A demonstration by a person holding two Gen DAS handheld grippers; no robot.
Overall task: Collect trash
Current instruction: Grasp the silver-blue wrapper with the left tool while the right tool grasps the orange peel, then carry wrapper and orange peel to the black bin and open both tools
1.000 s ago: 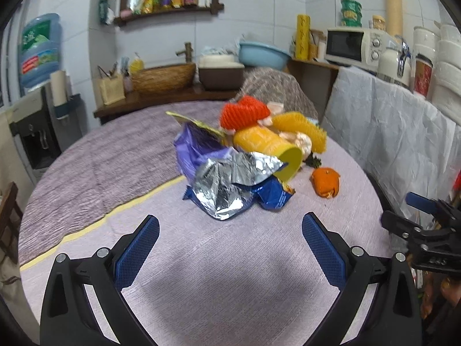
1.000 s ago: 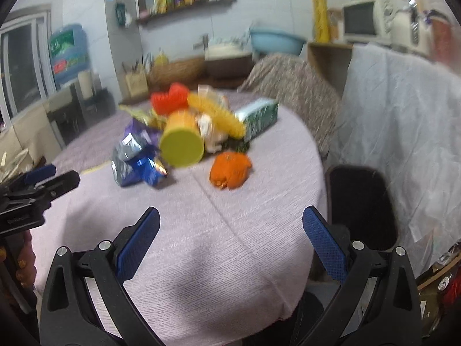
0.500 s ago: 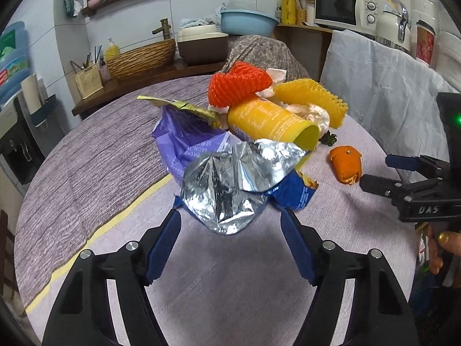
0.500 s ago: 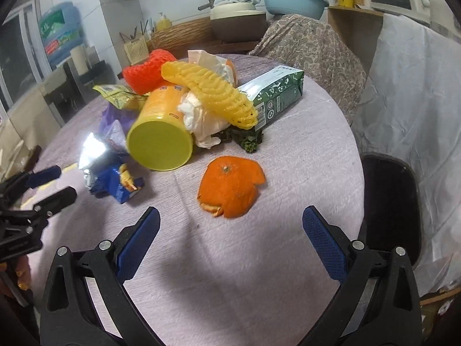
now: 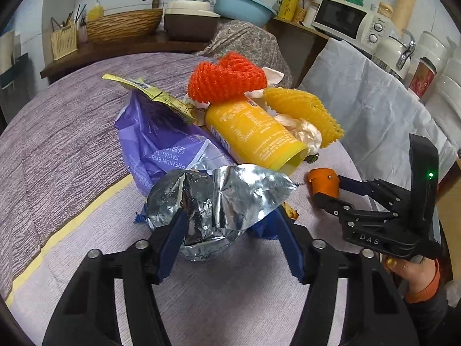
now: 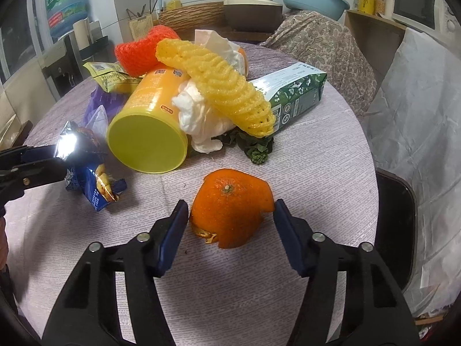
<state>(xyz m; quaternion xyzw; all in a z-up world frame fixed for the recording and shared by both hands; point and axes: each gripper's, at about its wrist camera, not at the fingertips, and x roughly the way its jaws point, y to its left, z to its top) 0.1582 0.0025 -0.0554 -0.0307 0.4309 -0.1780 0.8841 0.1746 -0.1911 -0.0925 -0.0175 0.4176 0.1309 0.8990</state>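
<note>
A pile of trash lies on the round table (image 6: 317, 155). My left gripper (image 5: 230, 216) straddles a crumpled silver and blue foil snack bag (image 5: 224, 196), and its jaws are closing, with the pads at the bag's sides. My right gripper (image 6: 230, 204) straddles an orange peel (image 6: 230, 216); its jaws are closing too, and a thin gap shows at the right pad. Behind them lie a yellow can (image 6: 147, 138), a purple tissue pack (image 5: 155, 141), a red foam net (image 5: 224, 80), a yellow foam net (image 6: 219, 83), white tissue (image 6: 201, 115) and a green carton (image 6: 294, 92).
A black bin (image 6: 394, 225) stands off the table's right edge, beside a white plastic sheet (image 6: 417, 115). A patterned cloth-covered chair (image 6: 322, 43) is at the far side. A counter with a basket (image 5: 124, 26), basin and microwave (image 5: 345, 20) lines the wall. A hand (image 5: 409, 271) holds the right gripper.
Both grippers have moved in on the pile and tilted down. The left now has the foil bag between its fingers, the right the orange peel. Both pairs of jaws have narrowed.
</note>
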